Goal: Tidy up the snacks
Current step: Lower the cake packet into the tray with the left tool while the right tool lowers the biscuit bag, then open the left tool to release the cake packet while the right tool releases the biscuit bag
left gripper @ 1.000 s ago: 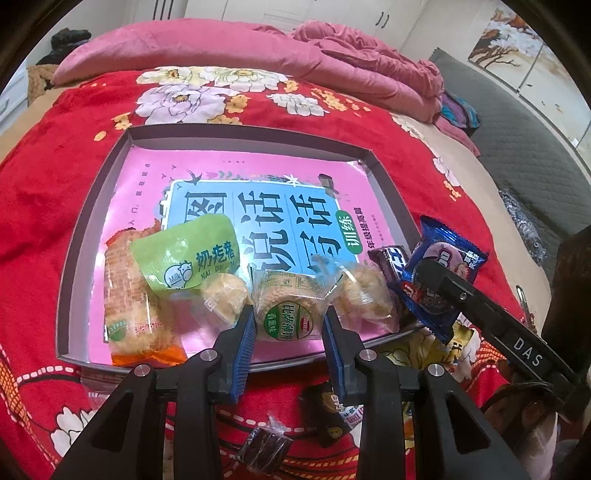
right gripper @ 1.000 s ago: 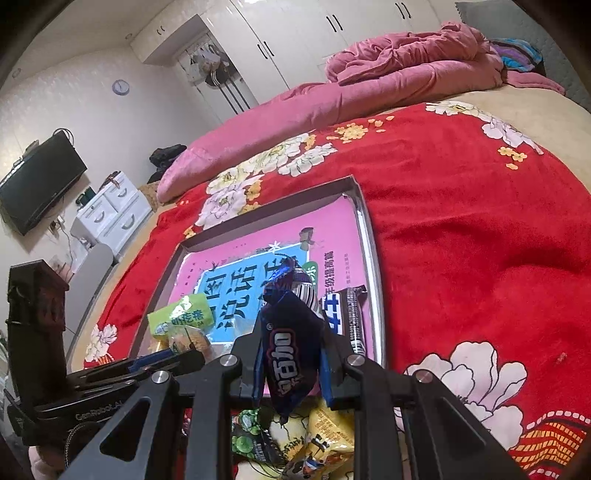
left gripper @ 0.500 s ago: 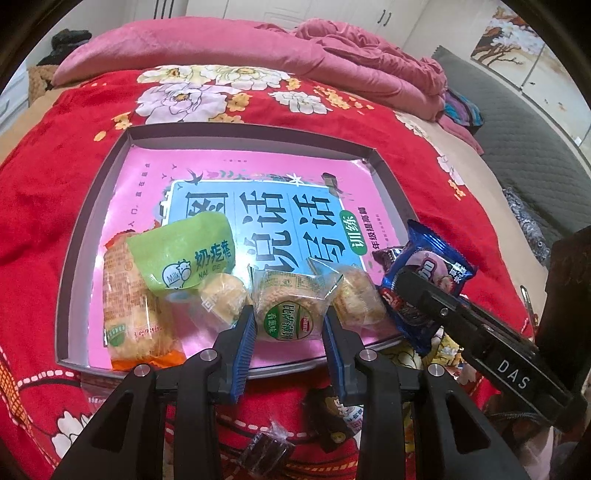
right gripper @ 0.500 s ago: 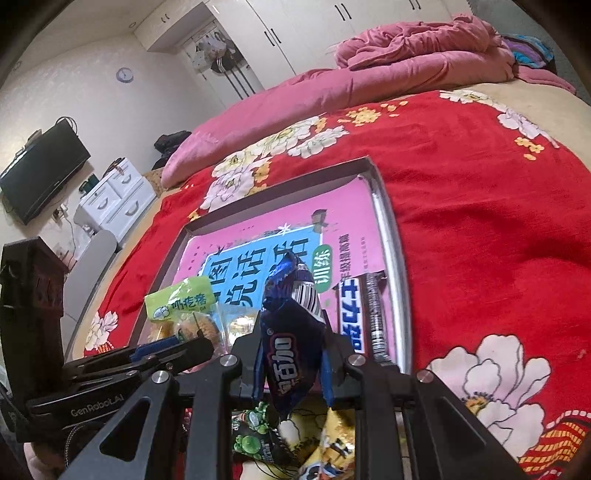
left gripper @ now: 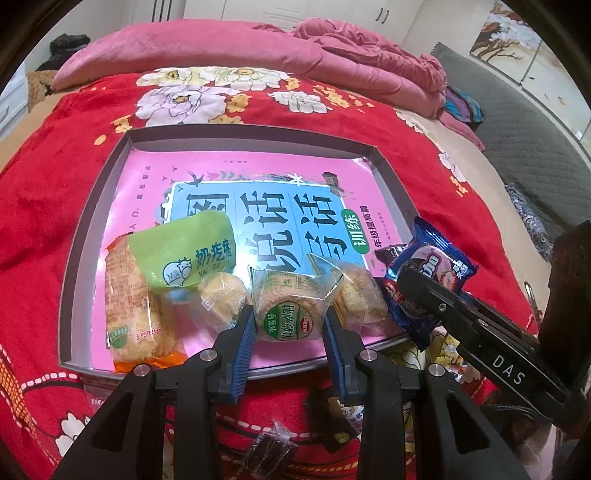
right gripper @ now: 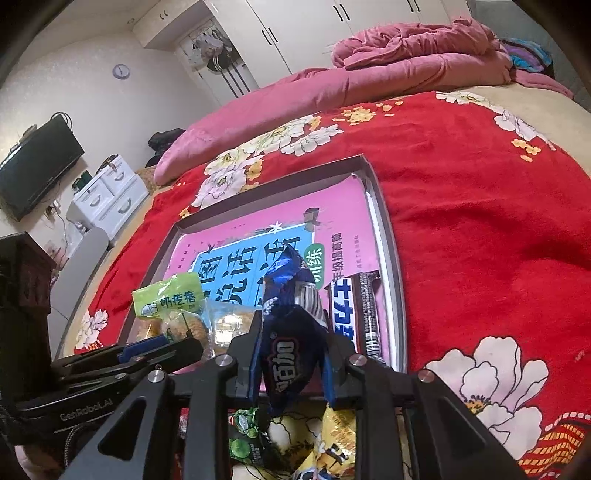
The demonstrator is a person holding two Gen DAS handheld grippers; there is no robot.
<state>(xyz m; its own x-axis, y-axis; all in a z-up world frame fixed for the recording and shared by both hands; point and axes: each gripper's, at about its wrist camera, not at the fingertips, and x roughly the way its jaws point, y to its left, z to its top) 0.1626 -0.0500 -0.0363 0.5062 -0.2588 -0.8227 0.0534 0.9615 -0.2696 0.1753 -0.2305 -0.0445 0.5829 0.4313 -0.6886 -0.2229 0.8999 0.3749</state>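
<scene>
Bed-top tray (left gripper: 96,206): left hand-held gripper (left gripper: 289,325) spread around rice cracker pack (left gripper: 286,306); right hand-held gripper (right gripper: 291,363) clamps blue cookie packet (right gripper: 291,354), whose slick wrapper might slip.

left wrist view: sits low behind the left gripper (left gripper: 290,328), close over the near rim of the tray (left gripper: 92,206), facing the pink bedding (left gripper: 258,48) at the far end of the bed. right wrist view: behind the right gripper (right gripper: 291,354), near the tray's (right gripper: 395,258) near right corner, angled left toward the wardrobe (right gripper: 295,29) and tv (right gripper: 37,162). shared: tray, green packet (left gripper: 192,254) (right gripper: 170,299), and each other's gripper.
</scene>
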